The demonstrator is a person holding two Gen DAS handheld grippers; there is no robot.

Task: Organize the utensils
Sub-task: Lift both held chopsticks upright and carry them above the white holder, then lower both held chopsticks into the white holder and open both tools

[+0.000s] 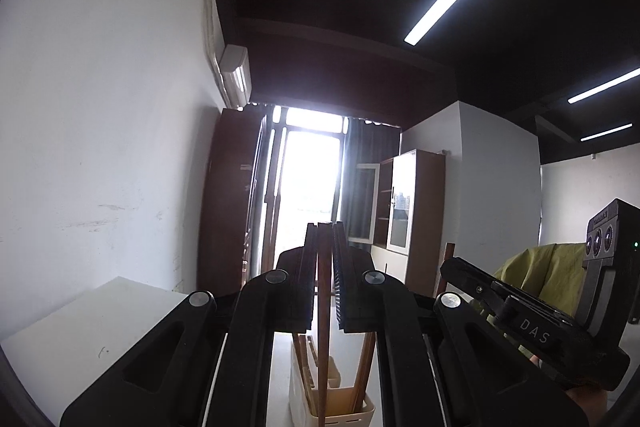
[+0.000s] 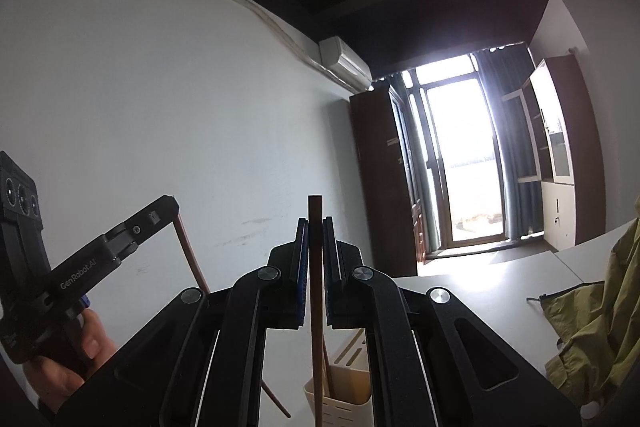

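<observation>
Your left gripper (image 1: pixel 324 227) clamps brown chopstick (image 1: pixel 323 327) above cream holder (image 1: pixel 340 411). Your right gripper (image 2: pixel 315 223) clamps second chopstick (image 2: pixel 316 307). Gripper bodies read "DAS", "GenRobot.AI".

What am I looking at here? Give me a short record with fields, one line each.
Setting: room with white wall and bright glass door
Left gripper: shut on a brown chopstick, held upright
Right gripper: shut on another brown chopstick, also upright
Holder: cream utensil holder on the white table, more chopsticks standing in it
Also there: olive jacket on the table
</observation>
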